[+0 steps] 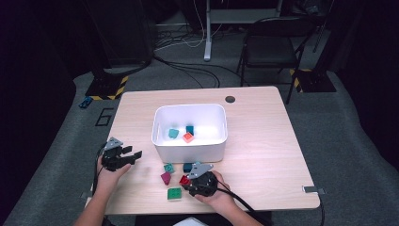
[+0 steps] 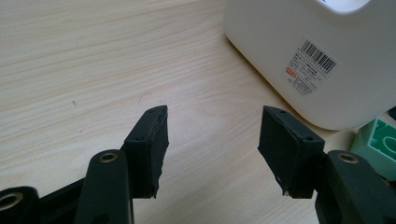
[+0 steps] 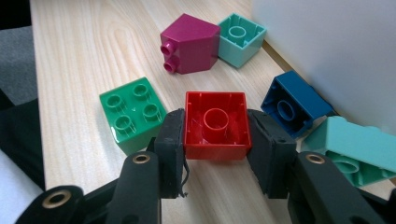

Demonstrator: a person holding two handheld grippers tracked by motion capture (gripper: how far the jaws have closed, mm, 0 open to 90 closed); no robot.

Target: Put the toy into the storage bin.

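Observation:
A red brick [image 3: 216,125] lies hollow side toward the camera on the wooden table, and my right gripper [image 3: 217,119] is shut on it, one pad pressed on each side. From above, this red brick [image 1: 184,179] and right gripper [image 1: 187,182] sit just in front of the white bin [image 1: 188,148]. Around the red brick lie a green brick [image 3: 132,114], a magenta brick [image 3: 191,43], a light teal brick [image 3: 240,32], a dark blue brick [image 3: 294,102] and a mint brick [image 3: 359,149]. My left gripper [image 1: 134,152] rests left of the bin; in its own view the left gripper [image 2: 212,116] stands open over bare table.
Inside the bin lie a teal brick [image 1: 173,133], a dark teal brick [image 1: 190,129] and an orange brick [image 1: 188,137]. The bin's labelled wall [image 2: 317,56] rises close to the left gripper's right jaw, with a mint brick [image 2: 380,144] beside it. The right half of the table [image 1: 263,141] is bare wood.

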